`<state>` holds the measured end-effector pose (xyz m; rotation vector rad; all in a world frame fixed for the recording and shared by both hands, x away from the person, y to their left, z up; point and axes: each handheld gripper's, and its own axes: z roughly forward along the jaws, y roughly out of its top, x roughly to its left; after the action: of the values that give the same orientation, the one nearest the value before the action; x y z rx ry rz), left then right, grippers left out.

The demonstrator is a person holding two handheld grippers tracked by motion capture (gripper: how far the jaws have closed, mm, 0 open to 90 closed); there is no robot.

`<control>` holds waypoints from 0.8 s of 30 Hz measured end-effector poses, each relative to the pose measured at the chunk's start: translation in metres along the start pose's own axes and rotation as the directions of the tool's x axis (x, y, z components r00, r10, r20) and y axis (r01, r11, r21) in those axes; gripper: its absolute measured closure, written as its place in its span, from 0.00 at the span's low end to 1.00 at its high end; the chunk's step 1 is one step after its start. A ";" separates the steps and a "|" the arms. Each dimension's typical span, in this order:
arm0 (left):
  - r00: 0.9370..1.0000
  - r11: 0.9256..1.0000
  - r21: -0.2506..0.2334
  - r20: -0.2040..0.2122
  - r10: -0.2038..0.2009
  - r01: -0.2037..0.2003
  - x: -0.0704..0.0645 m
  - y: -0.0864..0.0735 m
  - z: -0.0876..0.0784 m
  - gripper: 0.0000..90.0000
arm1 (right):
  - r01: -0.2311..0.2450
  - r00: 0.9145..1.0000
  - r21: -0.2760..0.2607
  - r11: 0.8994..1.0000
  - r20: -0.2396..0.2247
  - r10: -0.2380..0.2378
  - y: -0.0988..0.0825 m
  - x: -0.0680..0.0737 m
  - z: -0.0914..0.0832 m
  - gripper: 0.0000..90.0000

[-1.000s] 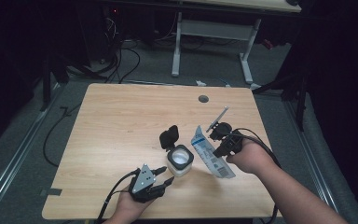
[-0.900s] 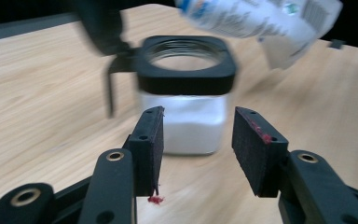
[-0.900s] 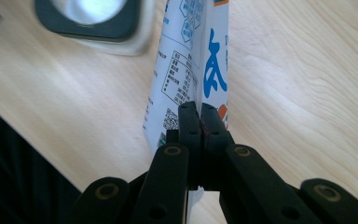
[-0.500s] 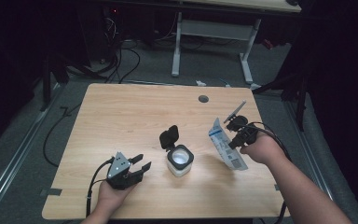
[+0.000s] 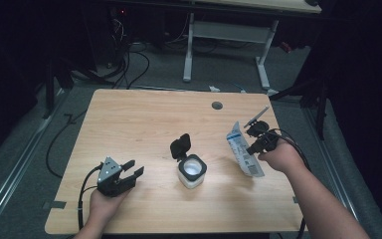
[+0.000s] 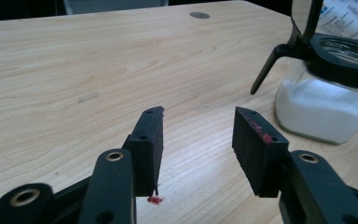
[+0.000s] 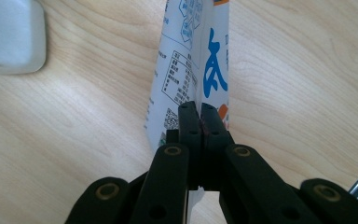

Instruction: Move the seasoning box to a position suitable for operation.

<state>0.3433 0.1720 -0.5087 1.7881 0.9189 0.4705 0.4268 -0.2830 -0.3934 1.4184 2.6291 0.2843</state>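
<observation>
A glass jar [image 5: 192, 172] holding white powder stands mid-table, its black flip lid [image 5: 180, 146] swung up and open; the same jar [image 6: 324, 100] appears at the right of the left gripper view. My right gripper [image 5: 254, 145] is shut on a white and blue printed bag [image 5: 242, 148], which it holds right of the jar with the bag's lower end near the tabletop. In the right gripper view the jaws pinch the bag [image 7: 191, 70] at its edge. My left gripper [image 5: 132, 172] is open and empty, low over the table left of the jar, with bare wood between its pads [image 6: 150, 140].
The wooden table [image 5: 129, 119] has a round cable hole [image 5: 217, 105] near its far edge. Cables trail from both grippers off the near edge. A second desk's white legs [image 5: 189, 45] and floor cables lie beyond the table.
My left gripper has drawn away from the jar to the left along the front edge. My right gripper has carried the bag from above the jar out to the right and lower.
</observation>
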 end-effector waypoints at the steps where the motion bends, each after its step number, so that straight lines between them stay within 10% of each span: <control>1: 1.000 1.000 -0.006 -0.004 -0.003 0.003 0.001 0.000 -0.001 0.59 | 0.002 1.000 -0.007 1.000 0.008 -0.002 0.000 0.000 0.000 1.00; 24: 1.000 1.000 -0.012 -0.008 -0.029 0.029 0.005 -0.001 0.000 0.55 | -0.064 0.998 -0.194 0.979 -0.017 0.062 -0.023 -0.003 0.003 1.00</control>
<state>0.3461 0.1761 -0.5103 1.7611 0.9445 0.4642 0.4103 -0.2976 -0.4018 1.4389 2.4877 0.5419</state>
